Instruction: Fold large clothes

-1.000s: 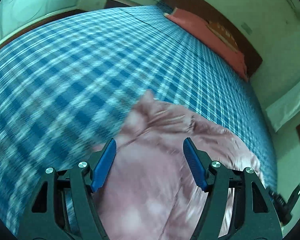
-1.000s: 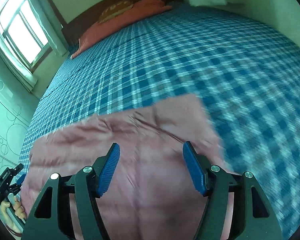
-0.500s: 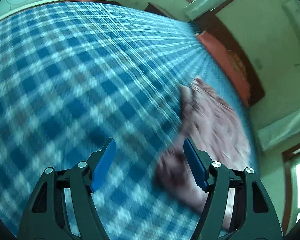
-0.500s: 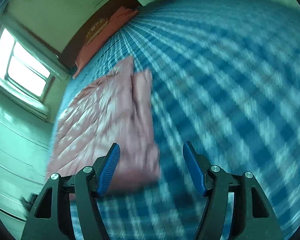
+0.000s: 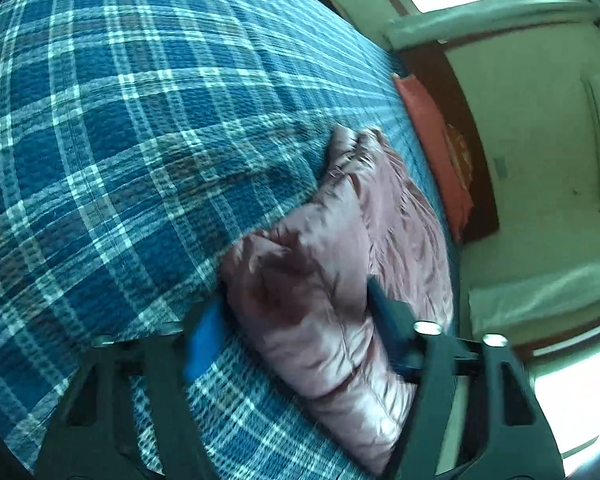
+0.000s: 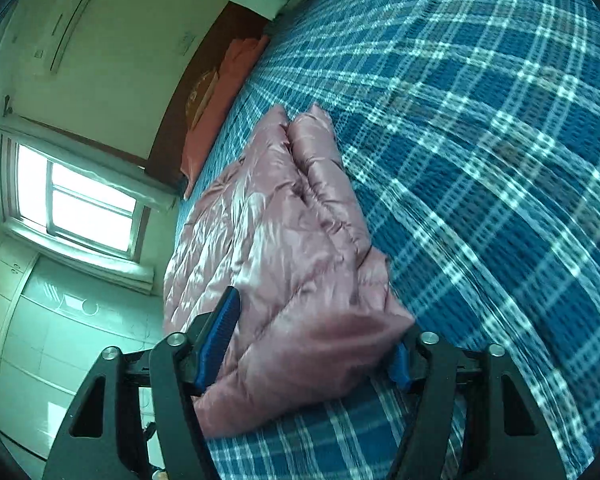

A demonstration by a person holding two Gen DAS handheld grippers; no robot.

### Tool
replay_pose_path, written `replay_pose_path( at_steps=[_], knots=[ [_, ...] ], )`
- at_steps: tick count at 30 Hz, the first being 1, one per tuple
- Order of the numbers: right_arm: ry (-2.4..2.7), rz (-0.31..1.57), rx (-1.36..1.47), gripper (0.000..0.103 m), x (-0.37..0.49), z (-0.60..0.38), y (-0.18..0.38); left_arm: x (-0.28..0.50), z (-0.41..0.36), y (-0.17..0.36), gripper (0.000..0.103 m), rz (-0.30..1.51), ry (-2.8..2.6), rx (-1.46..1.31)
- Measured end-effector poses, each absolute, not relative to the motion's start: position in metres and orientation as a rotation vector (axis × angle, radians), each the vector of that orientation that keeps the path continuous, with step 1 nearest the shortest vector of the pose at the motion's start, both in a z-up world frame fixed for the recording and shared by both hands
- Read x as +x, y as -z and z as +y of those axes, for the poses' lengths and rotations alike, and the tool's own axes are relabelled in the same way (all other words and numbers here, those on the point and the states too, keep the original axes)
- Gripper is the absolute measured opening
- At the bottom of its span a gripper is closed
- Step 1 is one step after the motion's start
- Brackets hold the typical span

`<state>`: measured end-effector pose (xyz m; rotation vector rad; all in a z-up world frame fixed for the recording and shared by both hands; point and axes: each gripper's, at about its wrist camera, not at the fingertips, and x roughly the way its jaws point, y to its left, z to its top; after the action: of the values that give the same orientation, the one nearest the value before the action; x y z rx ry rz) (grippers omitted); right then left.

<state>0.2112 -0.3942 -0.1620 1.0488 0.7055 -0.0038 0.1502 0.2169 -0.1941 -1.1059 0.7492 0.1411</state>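
Note:
A shiny pink padded jacket (image 5: 328, 264) lies on the blue plaid bedspread (image 5: 140, 120). In the left wrist view my left gripper (image 5: 296, 320) is open, its blue-padded fingers on either side of a folded corner of the jacket. In the right wrist view the jacket (image 6: 284, 232) stretches away toward the headboard, and my right gripper (image 6: 316, 340) is open with another folded corner between its fingers; the right pad is mostly hidden by the fabric. Neither gripper has closed on the fabric.
Orange-red pillows (image 5: 436, 140) lie against the dark wooden headboard (image 6: 204, 76). A bright window (image 6: 80, 200) and white cabinets (image 6: 40, 340) are beside the bed. The bedspread (image 6: 480, 140) spreads wide past the jacket.
Both grippers swung from above the jacket out to its sides and came down low to the bed. Each now has a jacket corner between its open fingers.

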Motion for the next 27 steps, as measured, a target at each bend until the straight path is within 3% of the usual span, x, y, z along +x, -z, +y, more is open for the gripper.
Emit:
replay_pose_path(
  at_steps=[2, 5, 10, 27],
  knots=[
    [-0.006, 0.710, 1.052, 0.031, 0.217, -0.393, 0.164, 0.159, 0.213, 0.193, 0.026, 0.754, -0.125, -1.083],
    [-0.037, 0.687, 1.076, 0.019, 0.219, -0.391, 0.164, 0.166, 0.212, 0.187, 0.014, 0.747, -0.103, -1.074],
    [-0.053, 0.663, 1.053, 0.015, 0.207, -0.390, 0.154, 0.161, 0.214, 0.169, 0.010, 0.729, -0.067, -1.017],
    [-0.100, 0.733, 1.061, 0.018, 0.087, -0.395, 0.160, 0.022, 0.233, 0.169, 0.010, 0.774, -0.022, -0.949]
  ],
)
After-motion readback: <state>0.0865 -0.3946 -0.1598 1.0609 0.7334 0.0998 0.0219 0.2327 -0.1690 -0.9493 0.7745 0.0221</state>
